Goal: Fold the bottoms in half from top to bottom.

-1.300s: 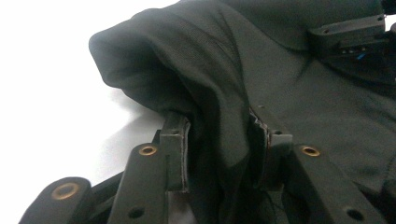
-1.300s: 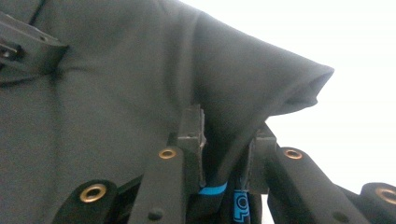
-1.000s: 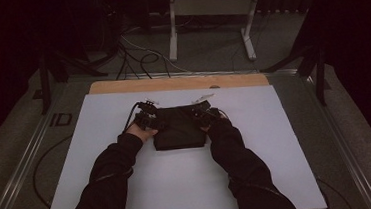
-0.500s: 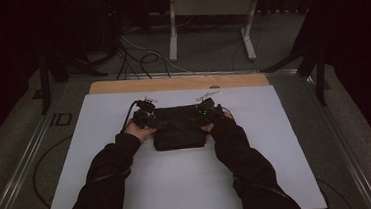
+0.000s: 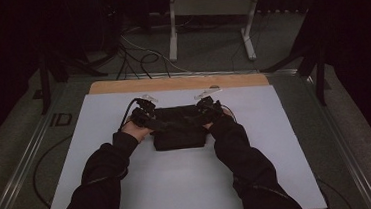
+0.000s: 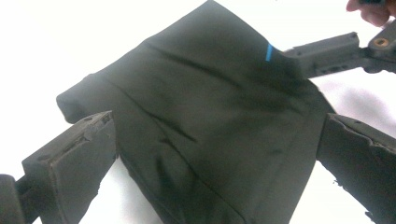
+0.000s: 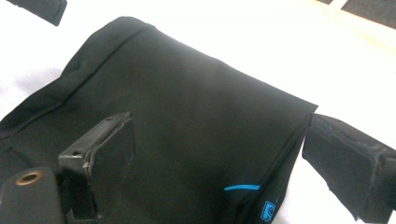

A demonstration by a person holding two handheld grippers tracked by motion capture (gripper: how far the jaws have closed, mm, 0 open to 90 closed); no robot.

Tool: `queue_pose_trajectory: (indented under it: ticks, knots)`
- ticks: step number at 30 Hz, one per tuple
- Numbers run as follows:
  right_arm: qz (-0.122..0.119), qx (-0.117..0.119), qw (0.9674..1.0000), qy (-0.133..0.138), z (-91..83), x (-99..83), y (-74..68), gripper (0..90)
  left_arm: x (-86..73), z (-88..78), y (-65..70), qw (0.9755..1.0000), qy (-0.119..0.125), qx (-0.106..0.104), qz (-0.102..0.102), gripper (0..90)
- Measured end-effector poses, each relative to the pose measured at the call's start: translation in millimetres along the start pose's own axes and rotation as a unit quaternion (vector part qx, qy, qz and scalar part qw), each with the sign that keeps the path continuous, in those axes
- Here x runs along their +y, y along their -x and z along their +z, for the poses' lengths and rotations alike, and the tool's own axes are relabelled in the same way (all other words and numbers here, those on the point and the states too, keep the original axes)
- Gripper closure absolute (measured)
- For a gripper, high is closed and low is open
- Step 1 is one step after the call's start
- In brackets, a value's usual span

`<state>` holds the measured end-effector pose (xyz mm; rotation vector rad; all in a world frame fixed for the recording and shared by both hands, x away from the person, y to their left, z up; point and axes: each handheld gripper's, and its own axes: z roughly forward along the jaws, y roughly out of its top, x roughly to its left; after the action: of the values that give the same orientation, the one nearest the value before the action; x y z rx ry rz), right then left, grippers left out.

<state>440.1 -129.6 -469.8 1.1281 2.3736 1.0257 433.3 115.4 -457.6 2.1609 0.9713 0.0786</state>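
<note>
The folded black garment (image 5: 178, 130) lies in the middle of the white bench (image 5: 277, 142). The left gripper (image 5: 143, 114) and the right gripper (image 5: 208, 106) have just been opening; their fingers stand wide over the cloth and grip nothing. I think the fold is being released, so both should lift straight, without catching an edge. The high view is dark, and the underside layers are hidden
</note>
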Motion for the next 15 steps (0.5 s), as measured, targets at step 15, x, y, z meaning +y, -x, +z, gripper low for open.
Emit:
queue_pose_trajectory:
  ticks: [15]
  knots:
    - [-0.027,0.029,0.9988,0.028,-23.4,8.0,-6.6,9.5,-6.4,-24.1,16.1,0.9975,0.036,-0.024,0.055,0.0]
